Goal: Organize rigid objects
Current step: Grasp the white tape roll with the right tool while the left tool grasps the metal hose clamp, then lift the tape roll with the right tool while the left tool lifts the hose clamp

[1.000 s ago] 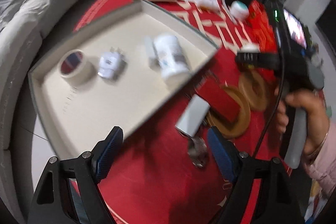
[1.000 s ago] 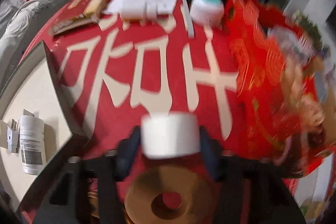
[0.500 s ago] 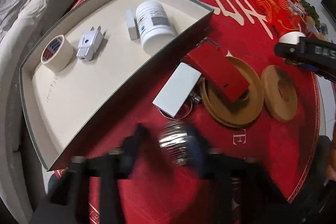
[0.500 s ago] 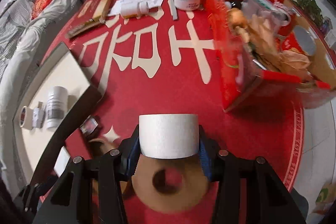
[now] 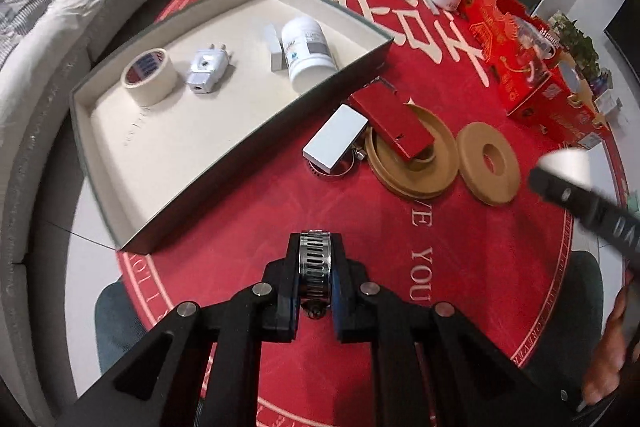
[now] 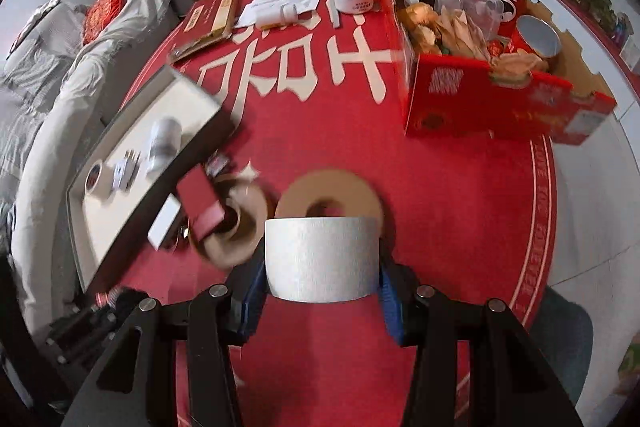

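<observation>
Left wrist view: left gripper (image 5: 316, 281) clamped on a metal hose clamp (image 5: 315, 263), held above the red mat (image 5: 360, 223), near the tray (image 5: 176, 131). Right wrist view: right gripper (image 6: 322, 287) pinches a white tape roll (image 6: 322, 259) over the mat, tray far left.

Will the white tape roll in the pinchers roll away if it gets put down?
Probably, if laid on its curved side: the white tape roll is a round cylinder, so it could roll. Set on a flat end, like the tape roll in the tray, it should sit steady. It looks stiff between the right gripper pads.
</observation>
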### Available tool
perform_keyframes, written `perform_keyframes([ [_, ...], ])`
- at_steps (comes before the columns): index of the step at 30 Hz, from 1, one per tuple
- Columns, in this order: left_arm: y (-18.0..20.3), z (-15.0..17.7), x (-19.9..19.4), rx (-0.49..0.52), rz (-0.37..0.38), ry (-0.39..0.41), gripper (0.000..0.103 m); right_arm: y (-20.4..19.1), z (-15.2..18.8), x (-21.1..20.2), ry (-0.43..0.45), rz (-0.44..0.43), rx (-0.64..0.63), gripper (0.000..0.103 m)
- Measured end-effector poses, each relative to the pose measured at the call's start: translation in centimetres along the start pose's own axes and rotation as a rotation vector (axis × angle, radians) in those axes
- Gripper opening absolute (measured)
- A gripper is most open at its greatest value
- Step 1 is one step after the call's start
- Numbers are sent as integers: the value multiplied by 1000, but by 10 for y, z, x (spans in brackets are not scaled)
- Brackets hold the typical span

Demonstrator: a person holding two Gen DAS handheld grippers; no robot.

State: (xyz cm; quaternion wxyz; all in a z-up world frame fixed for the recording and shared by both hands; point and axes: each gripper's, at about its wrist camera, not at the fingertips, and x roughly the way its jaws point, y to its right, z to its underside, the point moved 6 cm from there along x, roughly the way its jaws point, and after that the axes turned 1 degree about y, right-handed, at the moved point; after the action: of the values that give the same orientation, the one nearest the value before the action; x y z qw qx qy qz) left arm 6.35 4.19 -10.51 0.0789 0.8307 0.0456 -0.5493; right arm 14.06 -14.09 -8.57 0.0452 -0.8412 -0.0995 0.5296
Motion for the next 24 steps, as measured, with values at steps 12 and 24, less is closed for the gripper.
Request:
perform_keyframes([
  [12, -2, 23, -30, 2, -85, 82, 13, -40, 54, -25, 7, -36, -83, 50],
  [24, -2, 37, -40, 13, -77, 103, 13, -56, 86, -28, -15, -21, -128, 50],
])
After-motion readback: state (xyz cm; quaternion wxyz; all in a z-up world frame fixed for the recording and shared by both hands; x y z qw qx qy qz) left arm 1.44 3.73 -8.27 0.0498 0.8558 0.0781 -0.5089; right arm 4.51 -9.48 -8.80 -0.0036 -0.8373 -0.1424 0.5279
